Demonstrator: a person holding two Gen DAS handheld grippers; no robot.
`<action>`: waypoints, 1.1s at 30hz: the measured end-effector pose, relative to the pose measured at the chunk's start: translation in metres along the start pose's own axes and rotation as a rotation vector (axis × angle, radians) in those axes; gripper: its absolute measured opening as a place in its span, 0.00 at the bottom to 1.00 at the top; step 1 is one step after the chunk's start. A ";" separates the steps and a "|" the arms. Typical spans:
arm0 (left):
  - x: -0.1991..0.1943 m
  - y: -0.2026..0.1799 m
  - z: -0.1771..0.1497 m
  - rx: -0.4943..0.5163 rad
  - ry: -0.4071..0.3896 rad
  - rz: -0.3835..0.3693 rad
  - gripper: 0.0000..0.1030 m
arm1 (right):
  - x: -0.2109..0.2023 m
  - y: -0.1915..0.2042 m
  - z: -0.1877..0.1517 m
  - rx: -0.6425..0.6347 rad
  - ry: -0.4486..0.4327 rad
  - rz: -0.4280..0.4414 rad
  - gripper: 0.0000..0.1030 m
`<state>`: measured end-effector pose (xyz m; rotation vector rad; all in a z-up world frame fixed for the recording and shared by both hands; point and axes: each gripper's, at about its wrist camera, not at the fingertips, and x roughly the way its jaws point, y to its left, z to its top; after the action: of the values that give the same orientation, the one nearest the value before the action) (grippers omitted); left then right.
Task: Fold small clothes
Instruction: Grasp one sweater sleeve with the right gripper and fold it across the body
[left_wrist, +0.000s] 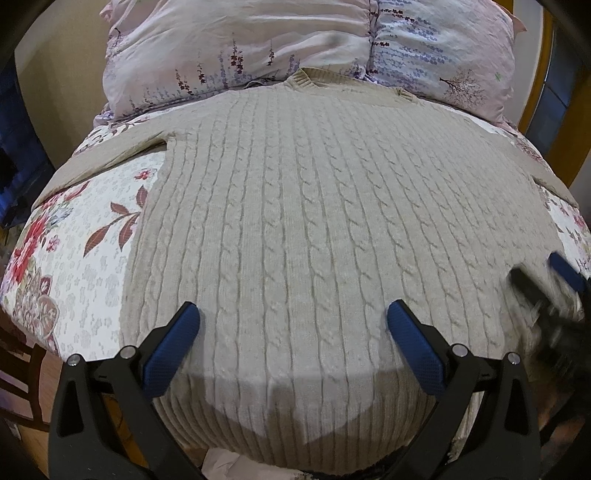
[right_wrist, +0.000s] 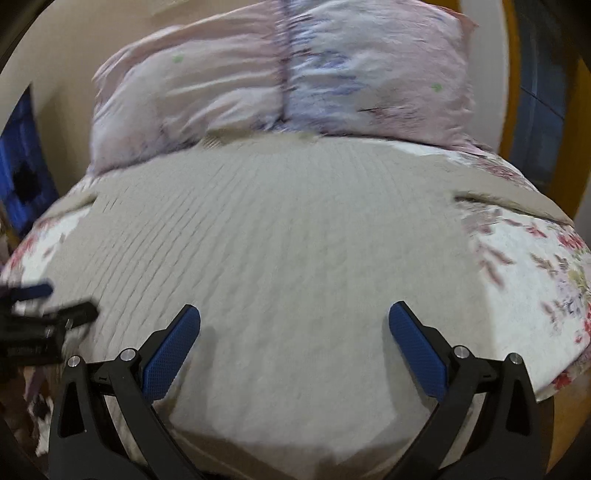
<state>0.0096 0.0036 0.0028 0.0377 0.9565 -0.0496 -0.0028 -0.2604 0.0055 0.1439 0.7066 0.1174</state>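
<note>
Our left claw (left_wrist: 293, 321) hangs with its blue-padded fingers (left_wrist: 171, 354) spread wide, nothing between them, just above the lower body of the one beige cable-knit sweater (left_wrist: 295, 221). Our right claw (right_wrist: 294, 321) is spread the same way, empty, over the hem end of that sweater (right_wrist: 277, 240); this view is blurred.

The sweater lies flat, front up, on the white quilted bedspread with red flowers (left_wrist: 85, 258), neckline against the pale lilac floral pillows (left_wrist: 258, 48), hem draping off the near edge of the bed. Both sleeves run out to the sides.

We judge it soft, thick and fairly weighty for knitwear: it should drape and stretch rather than slide, and the cables give good bite. The ribbed hem corners, or a sleeve at its cuff, look like the spots to pinch.

Count: one sweater, two sleeves, two pillows side by side, two claws.
</note>
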 end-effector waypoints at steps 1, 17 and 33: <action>0.001 0.002 0.004 -0.001 -0.002 -0.007 0.98 | -0.001 -0.009 0.005 0.021 -0.008 0.001 0.99; 0.021 0.037 0.081 -0.022 -0.058 -0.025 0.98 | 0.084 -0.258 0.092 0.781 0.110 -0.101 0.58; 0.052 0.046 0.137 -0.008 -0.090 -0.169 0.98 | 0.101 -0.329 0.084 1.016 0.042 -0.171 0.20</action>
<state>0.1539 0.0410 0.0400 -0.0528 0.8677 -0.2014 0.1482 -0.5763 -0.0523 1.0510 0.7641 -0.4175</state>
